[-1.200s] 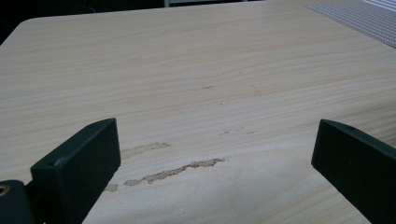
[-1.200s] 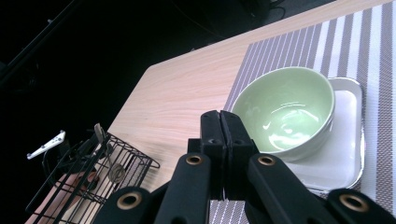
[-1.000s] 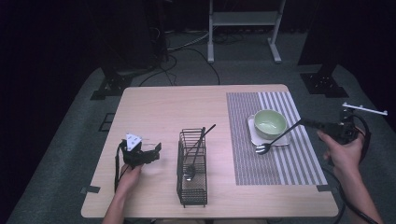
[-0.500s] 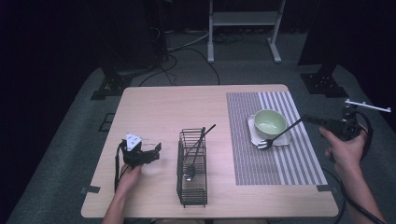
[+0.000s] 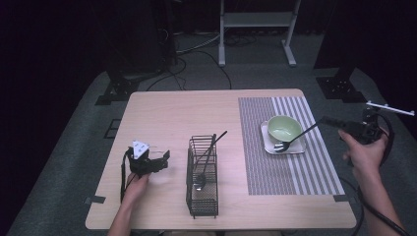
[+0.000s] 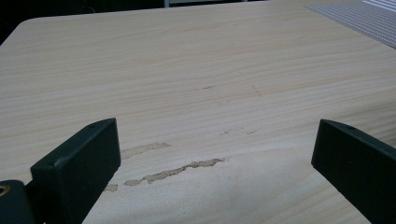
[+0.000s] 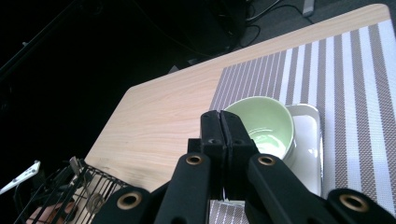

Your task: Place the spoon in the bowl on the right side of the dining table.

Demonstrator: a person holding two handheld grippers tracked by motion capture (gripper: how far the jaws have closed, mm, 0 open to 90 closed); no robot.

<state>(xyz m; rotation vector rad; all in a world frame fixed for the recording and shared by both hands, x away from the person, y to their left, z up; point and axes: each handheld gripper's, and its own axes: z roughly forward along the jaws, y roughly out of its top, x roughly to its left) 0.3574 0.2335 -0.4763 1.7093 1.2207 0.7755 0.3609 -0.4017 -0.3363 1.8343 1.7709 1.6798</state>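
Slightly toward 1 o'clock was all the fork (image 5: 297, 136) had crept since the earlier frames, drawn by the right hand; the left hand had kept its place.

At the tabletop's (image 5: 172, 113) 8 o'clock corner the left gripper (image 5: 165, 160) rested with its jaws spread wide and nothing between them, only bare wood ahead. One wire basket (image 5: 202, 211) stood at 6 o'clock with what looked like two utensils inside. One striped mat (image 5: 260, 167) carried one white plate (image 5: 266, 140) and, on it, one green bowl (image 5: 284, 128). The single fork lay with its tines on the plate beside the bowl, its long axis running from 8 o'clock up to 2 o'clock, where the right gripper (image 5: 325, 119) had its jaws pressed shut, apparently on the handle's end. The basket lay at 8 o'clock from the tines, and the right hand was by far the nearer to the fork.
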